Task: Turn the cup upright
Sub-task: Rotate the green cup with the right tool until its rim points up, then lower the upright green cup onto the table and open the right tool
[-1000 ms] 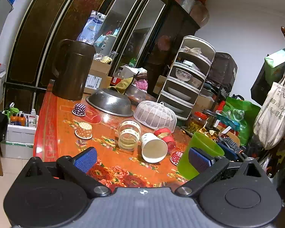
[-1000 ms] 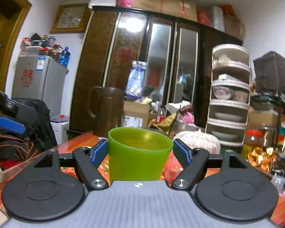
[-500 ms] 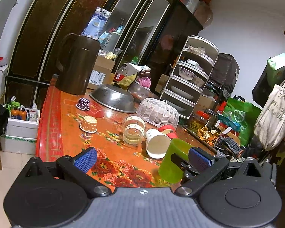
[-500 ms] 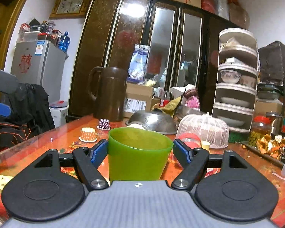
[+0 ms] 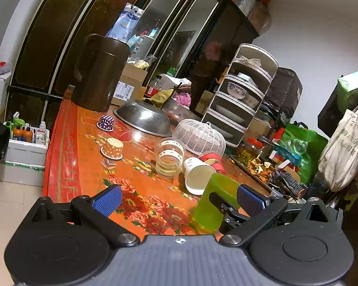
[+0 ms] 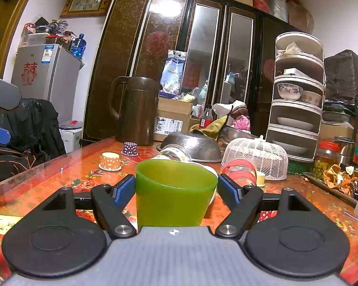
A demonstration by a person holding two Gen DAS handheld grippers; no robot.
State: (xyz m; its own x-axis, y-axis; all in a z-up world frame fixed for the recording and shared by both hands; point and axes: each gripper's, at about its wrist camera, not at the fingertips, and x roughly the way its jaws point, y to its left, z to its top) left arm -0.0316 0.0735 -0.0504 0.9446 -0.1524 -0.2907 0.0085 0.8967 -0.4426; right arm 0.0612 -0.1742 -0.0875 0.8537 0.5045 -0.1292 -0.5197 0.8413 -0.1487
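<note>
The right gripper (image 6: pixel 176 188) held the green cup (image 6: pixel 174 195) between its two blue pads (image 6: pixel 125 188), which pressed on the cup's left and right sides just under the rim. The cup stood upright with its open mouth to the top, low over the front part of the orange flowered table (image 6: pixel 59 178); I could not tell if its bottom already touched the table top. In the left wrist view the same green cup (image 5: pixel 212 200) appeared at the lower right, with a black finger of the right gripper (image 5: pixel 223 206) across its side. The left gripper (image 5: pixel 179 196) hung apart from the cup, over the front of the table (image 5: pixel 83 157), with its jaws wide open and nothing between them. Just behind the green cup a white paper cup (image 5: pixel 198 175) lay on its side with the mouth toward the camera, and beside it a clear jar (image 5: pixel 169 156) also lay tipped over. Farther back were a white mesh food cover (image 5: pixel 199 137), an upside-down metal colander (image 5: pixel 143 119), two small patterned cupcake liners (image 5: pixel 112 147) and a tall brown pitcher (image 5: pixel 100 74).
</note>
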